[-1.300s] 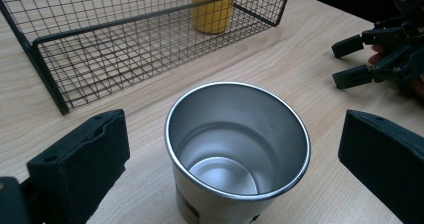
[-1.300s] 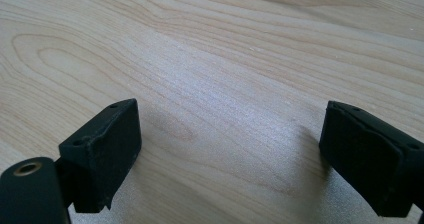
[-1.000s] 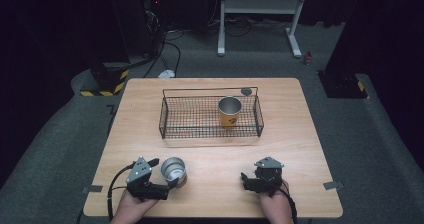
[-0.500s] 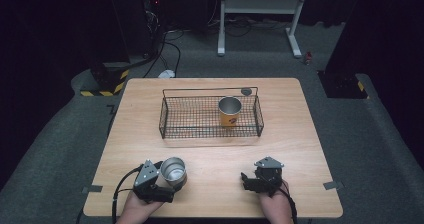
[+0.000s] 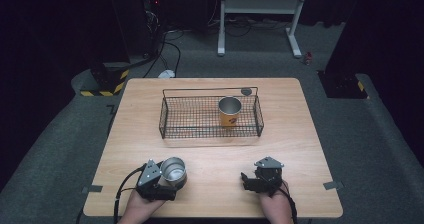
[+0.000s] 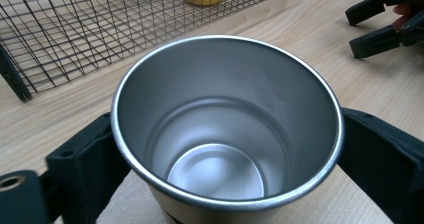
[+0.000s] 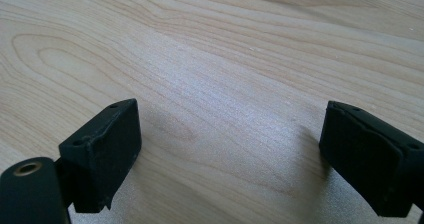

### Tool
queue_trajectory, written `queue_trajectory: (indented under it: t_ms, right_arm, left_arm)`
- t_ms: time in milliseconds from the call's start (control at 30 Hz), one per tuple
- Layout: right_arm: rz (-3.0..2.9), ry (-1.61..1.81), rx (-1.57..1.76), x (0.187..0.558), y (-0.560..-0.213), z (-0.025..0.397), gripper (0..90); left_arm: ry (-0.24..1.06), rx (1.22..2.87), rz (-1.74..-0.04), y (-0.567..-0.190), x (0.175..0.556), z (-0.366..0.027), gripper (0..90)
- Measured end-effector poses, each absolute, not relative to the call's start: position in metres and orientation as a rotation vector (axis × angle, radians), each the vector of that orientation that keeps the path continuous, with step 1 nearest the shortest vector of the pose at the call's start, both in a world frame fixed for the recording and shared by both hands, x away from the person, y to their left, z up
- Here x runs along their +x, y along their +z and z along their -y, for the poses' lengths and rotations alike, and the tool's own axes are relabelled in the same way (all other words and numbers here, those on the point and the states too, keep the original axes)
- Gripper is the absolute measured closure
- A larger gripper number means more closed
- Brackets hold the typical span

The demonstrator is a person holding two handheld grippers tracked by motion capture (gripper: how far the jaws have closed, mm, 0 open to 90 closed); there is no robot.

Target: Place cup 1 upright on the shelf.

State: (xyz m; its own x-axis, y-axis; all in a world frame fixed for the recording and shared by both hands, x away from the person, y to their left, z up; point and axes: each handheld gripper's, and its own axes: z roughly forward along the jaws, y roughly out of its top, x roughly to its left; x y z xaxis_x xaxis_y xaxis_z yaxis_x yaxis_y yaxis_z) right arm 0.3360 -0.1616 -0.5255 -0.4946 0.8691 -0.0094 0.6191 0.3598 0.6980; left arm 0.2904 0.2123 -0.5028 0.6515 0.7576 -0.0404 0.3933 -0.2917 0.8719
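Steel cup (image 6: 227, 129) base behind left tool (image 5: 167, 176)

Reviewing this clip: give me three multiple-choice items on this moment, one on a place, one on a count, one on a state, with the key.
1. Where does the yellow cup stand?
A. inside the wire basket
B. on the bare table, left of the basket
C. between the right gripper's jaws

2. How many cups are on the table?
A. one
B. two
C. three

3. How do the jaws of the left gripper stand?
A. wide apart over bare wood
B. either side of the steel cup
C. around the basket's rim

Key: 1 A, it sits at the basket's right end; 2 B, yellow cup plus steel cup; 3 B, the left gripper view shows a jaw flanking each side of the cup.
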Motion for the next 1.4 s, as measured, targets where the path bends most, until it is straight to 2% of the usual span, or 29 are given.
queue_trajectory:
  t_ms: [400,1400]
  right_arm:
    - [-2.249,0.907,1.302,0.336,-0.526,0.162,9.6]
    - [-2.250,0.907,1.302,0.336,-0.526,0.162,9.6]
  left_arm:
    - [0.532,1.918,-0.897,-0.505,0.288,-0.215,18.2]
    - [0.561,1.790,-0.940,-0.495,0.286,-0.230,18.8]
